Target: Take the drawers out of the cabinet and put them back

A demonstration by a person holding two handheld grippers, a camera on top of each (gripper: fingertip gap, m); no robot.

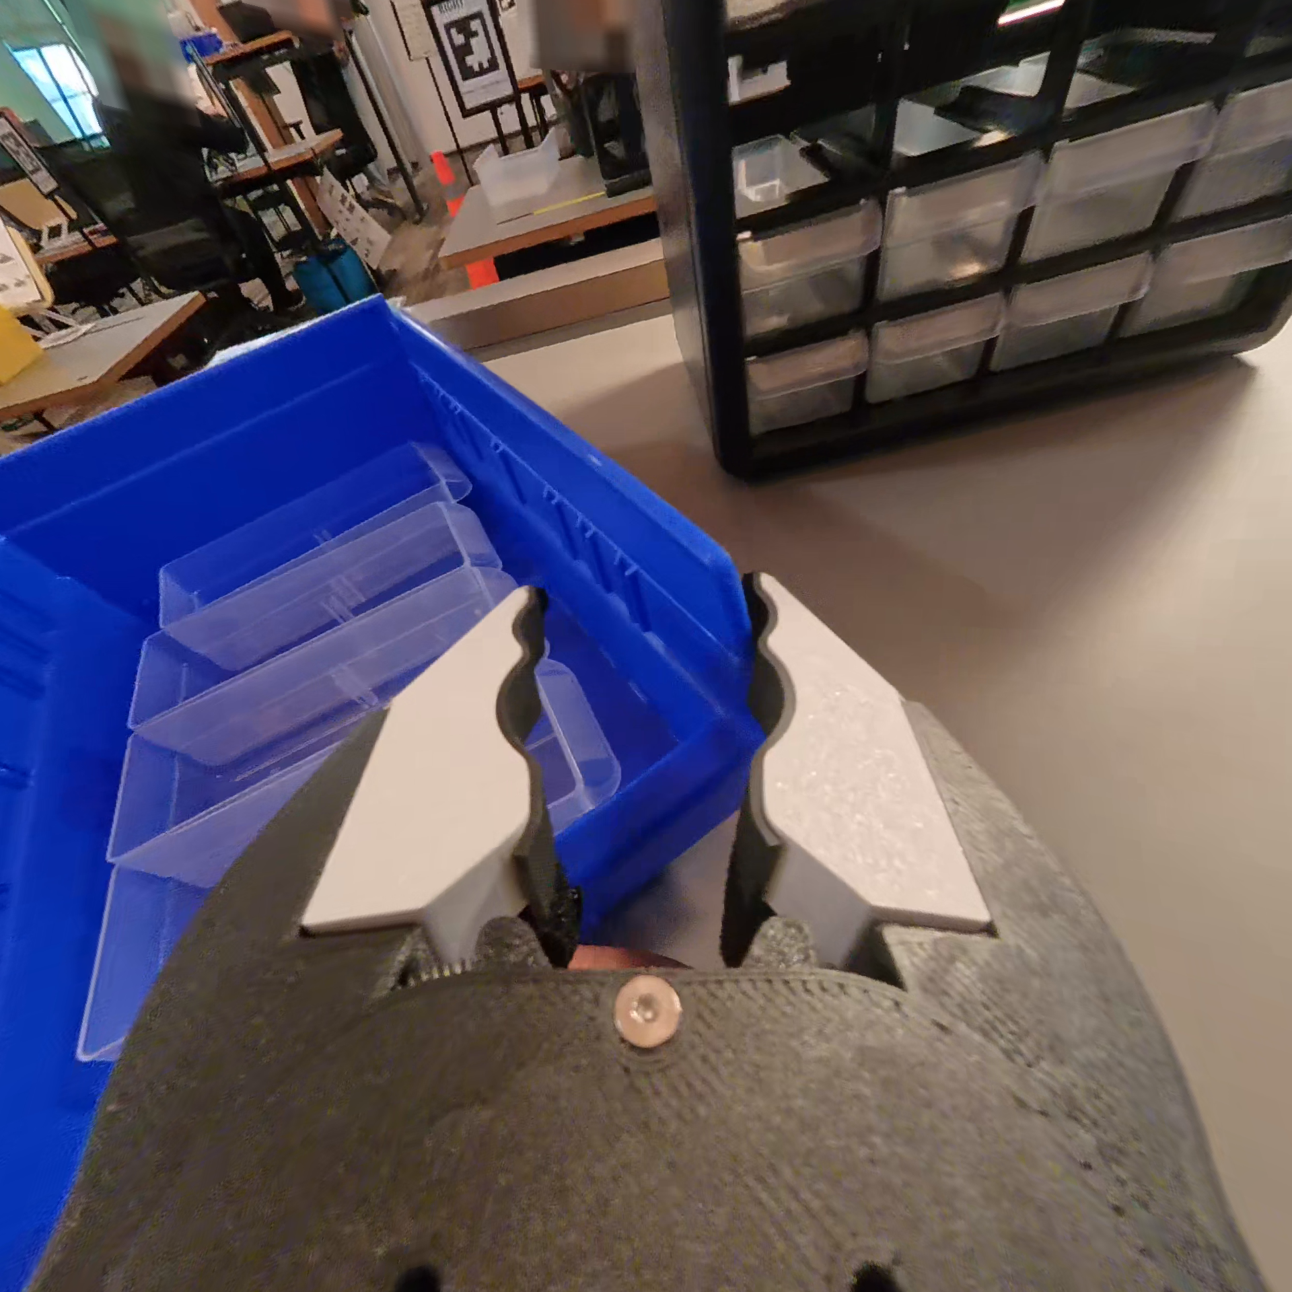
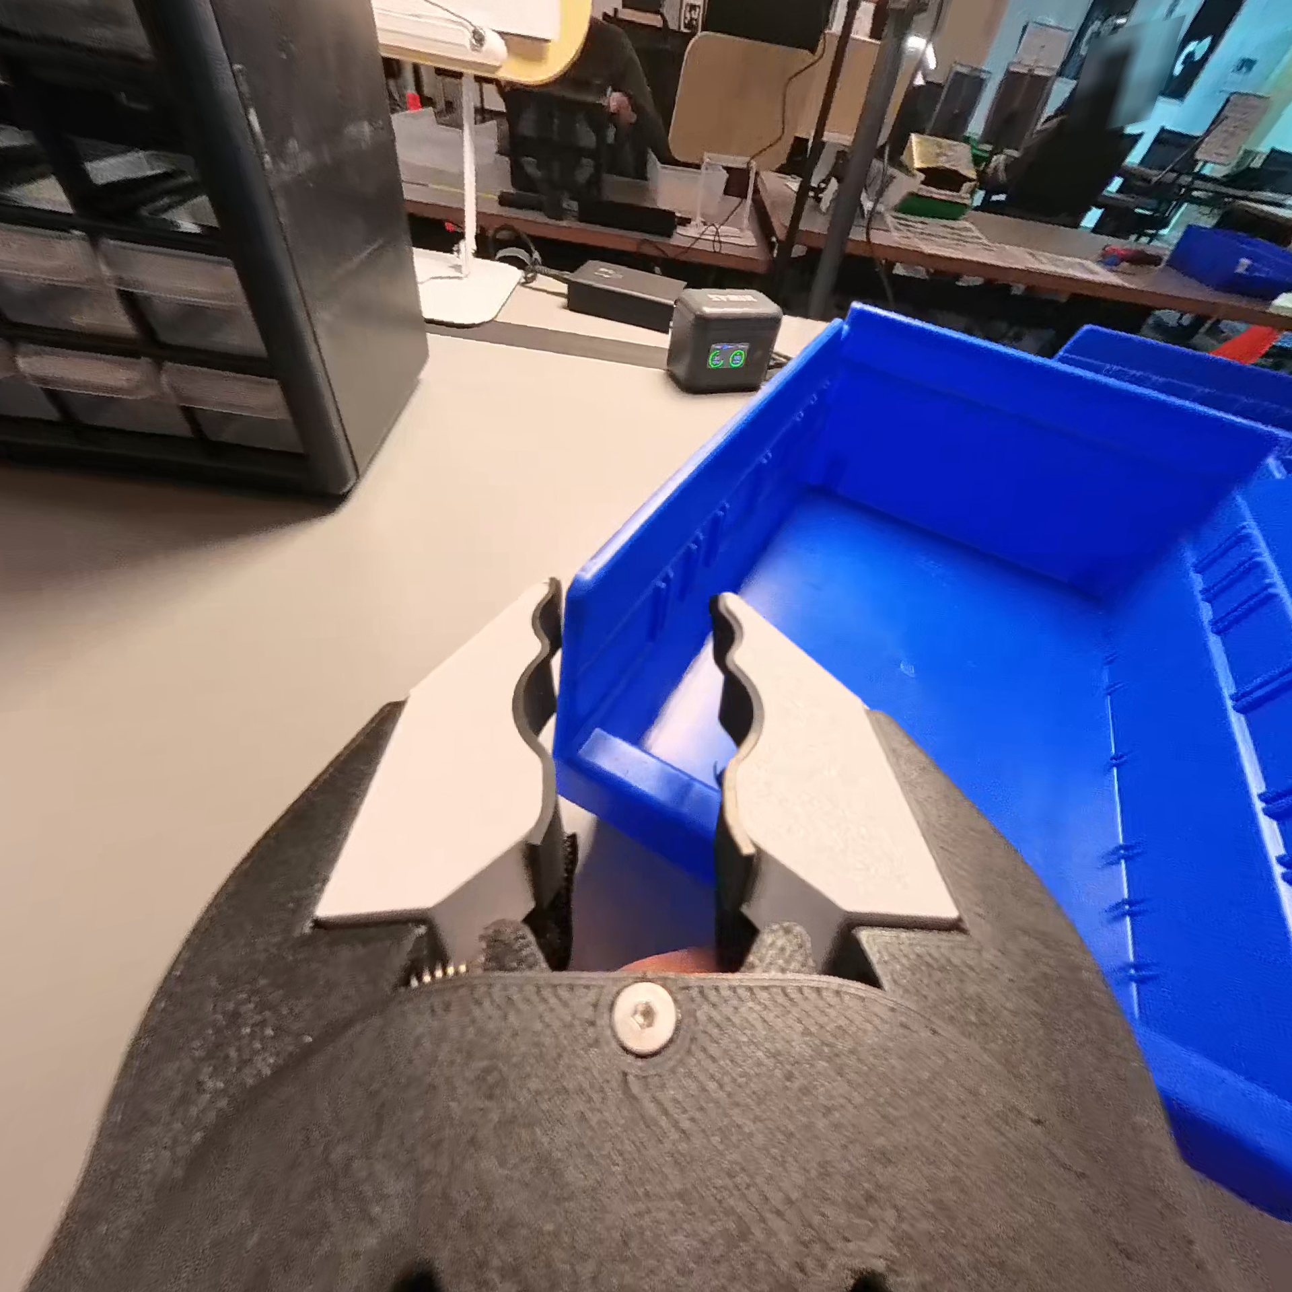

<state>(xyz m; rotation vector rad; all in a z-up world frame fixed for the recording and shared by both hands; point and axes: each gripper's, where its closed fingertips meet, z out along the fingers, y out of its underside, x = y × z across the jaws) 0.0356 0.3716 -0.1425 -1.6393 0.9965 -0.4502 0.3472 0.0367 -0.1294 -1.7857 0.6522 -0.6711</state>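
Your left tool point(image 1: 643, 594) straddles the ribbed blue plastic bin point(image 1: 615, 531) wall, half-open; clear drawers point(image 1: 314, 629) inside. Your right tool point(image 2: 636, 601) likewise straddles a smooth blue bin point(image 2: 979, 629).

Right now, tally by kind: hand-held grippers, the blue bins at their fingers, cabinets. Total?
Hand-held gripper: 2, left and right
Blue bin: 2, one holding clear drawers, one empty
Black cabinet: 1
Total: 5
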